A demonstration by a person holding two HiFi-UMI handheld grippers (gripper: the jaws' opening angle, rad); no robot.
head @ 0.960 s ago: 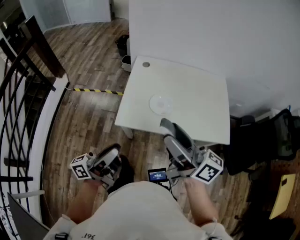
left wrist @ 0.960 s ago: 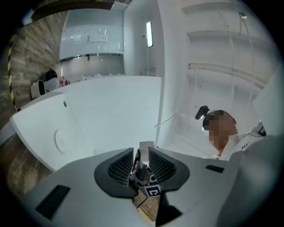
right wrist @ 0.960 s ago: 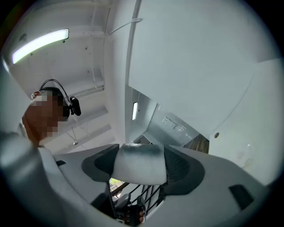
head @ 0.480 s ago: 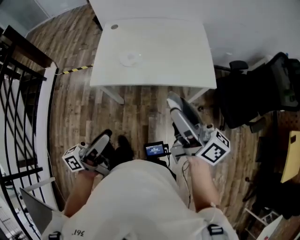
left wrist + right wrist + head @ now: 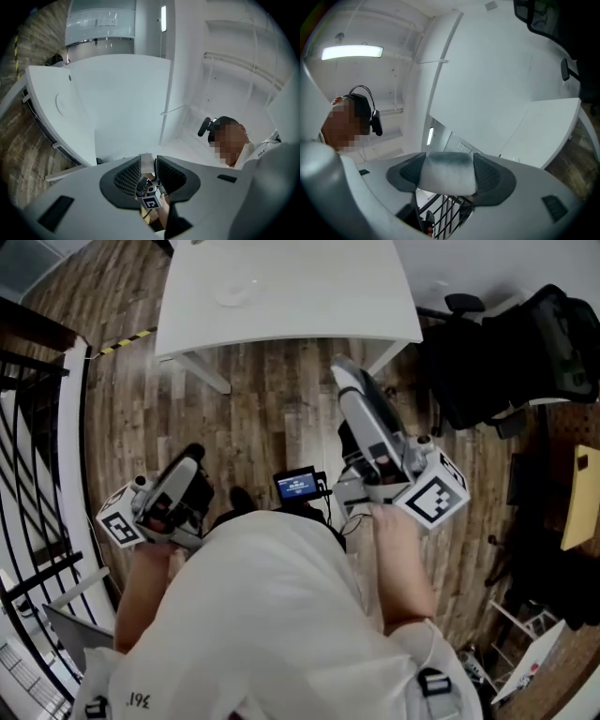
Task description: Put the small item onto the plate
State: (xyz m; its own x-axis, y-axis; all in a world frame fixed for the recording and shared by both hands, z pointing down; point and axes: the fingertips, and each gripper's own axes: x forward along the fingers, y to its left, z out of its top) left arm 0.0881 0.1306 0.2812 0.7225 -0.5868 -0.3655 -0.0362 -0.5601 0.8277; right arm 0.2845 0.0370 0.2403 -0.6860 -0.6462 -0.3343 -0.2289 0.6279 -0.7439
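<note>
A white table [image 5: 309, 296] lies at the top of the head view with a pale round plate [image 5: 232, 292] on it. The left gripper view shows that plate [image 5: 61, 104] and a small dark round item [image 5: 70, 78] near the table's far corner; the head view cuts this item off. Both grippers hang over the wood floor, well short of the table. My left gripper [image 5: 190, 457] [image 5: 148, 164] has its jaws almost together, nothing gripped. My right gripper [image 5: 345, 376] [image 5: 447, 171] has its jaws apart, with a pale blurred patch filling the gap.
A black office chair [image 5: 525, 343] stands right of the table. A dark railing [image 5: 37, 427] runs down the left side. Yellow-black tape [image 5: 122, 343] marks the floor by the table leg. A small lit screen [image 5: 295, 484] sits at my waist.
The head view has swung down and back: the table slid to the top edge and the small item left the frame. Both grippers stayed low near my body.
</note>
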